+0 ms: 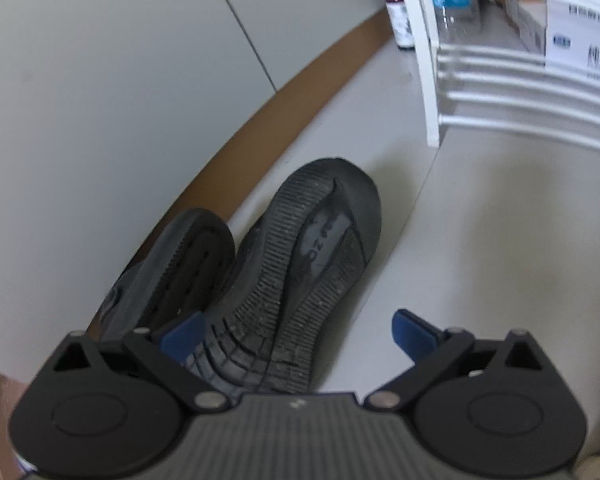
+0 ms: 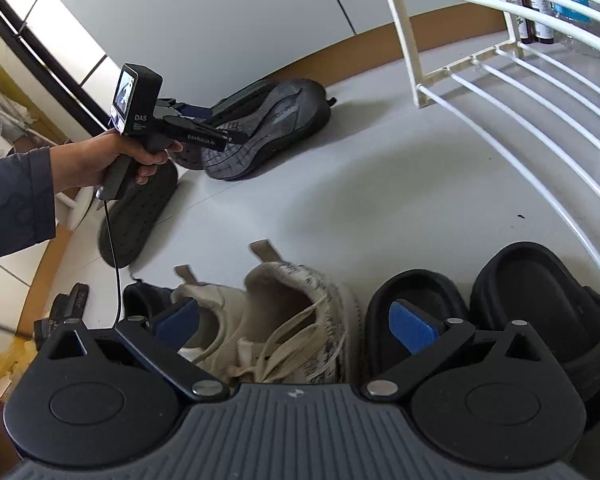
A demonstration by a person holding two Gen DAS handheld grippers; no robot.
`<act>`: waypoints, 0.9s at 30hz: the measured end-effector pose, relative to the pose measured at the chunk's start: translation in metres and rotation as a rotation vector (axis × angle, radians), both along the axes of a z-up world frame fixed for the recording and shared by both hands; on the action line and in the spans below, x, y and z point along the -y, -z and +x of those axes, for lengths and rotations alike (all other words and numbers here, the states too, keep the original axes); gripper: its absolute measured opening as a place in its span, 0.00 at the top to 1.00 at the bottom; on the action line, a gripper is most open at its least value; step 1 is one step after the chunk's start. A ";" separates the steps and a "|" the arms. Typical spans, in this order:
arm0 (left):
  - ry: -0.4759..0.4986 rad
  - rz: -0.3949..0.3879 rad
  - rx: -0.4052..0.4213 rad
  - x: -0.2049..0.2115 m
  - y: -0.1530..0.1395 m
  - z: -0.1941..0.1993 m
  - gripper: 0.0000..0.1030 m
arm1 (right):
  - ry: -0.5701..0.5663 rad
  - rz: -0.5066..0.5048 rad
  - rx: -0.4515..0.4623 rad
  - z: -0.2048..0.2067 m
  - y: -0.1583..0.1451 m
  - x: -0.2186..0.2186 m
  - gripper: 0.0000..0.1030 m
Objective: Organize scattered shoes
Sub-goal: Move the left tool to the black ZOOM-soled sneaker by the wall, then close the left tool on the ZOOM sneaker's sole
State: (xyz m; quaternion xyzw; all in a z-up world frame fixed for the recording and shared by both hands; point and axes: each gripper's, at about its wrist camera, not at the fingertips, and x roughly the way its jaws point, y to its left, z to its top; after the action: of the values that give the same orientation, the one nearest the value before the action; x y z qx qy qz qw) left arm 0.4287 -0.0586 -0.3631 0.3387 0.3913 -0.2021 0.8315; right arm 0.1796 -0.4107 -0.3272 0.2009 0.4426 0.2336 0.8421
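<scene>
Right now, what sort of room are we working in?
Probably a home entryway or utility corner: shoes such as the black sneaker and black slides lie scattered on a pale floor beside a white wire rack.

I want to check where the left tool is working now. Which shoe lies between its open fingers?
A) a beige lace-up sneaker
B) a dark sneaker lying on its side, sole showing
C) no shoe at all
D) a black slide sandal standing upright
B: in the left wrist view the open left tool has its blue pads on either side of the dark sneaker, whose ribbed sole faces the camera.
</scene>
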 end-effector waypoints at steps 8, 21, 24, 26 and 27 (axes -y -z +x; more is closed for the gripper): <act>0.062 0.104 -0.006 0.010 0.024 0.026 0.01 | -0.016 0.014 -0.001 0.024 0.008 -0.005 0.00; 0.125 0.218 0.026 0.014 0.063 0.041 0.01 | -0.020 -0.003 -0.032 0.035 0.023 -0.005 0.00; 0.116 0.215 0.012 0.011 0.069 0.046 0.01 | -0.012 -0.009 -0.033 0.037 0.024 -0.003 0.00; 0.119 0.228 0.023 0.010 0.073 0.048 0.02 | -0.012 -0.016 -0.035 0.039 0.026 -0.004 0.00; 0.122 0.239 0.025 0.009 0.075 0.050 0.02 | -0.014 -0.018 -0.035 0.039 0.026 -0.004 0.00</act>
State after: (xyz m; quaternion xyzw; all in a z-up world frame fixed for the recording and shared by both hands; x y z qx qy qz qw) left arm 0.4785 -0.0679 -0.4385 0.4609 0.3807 -0.1998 0.7763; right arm 0.2188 -0.4065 -0.3534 0.1943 0.4608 0.2322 0.8343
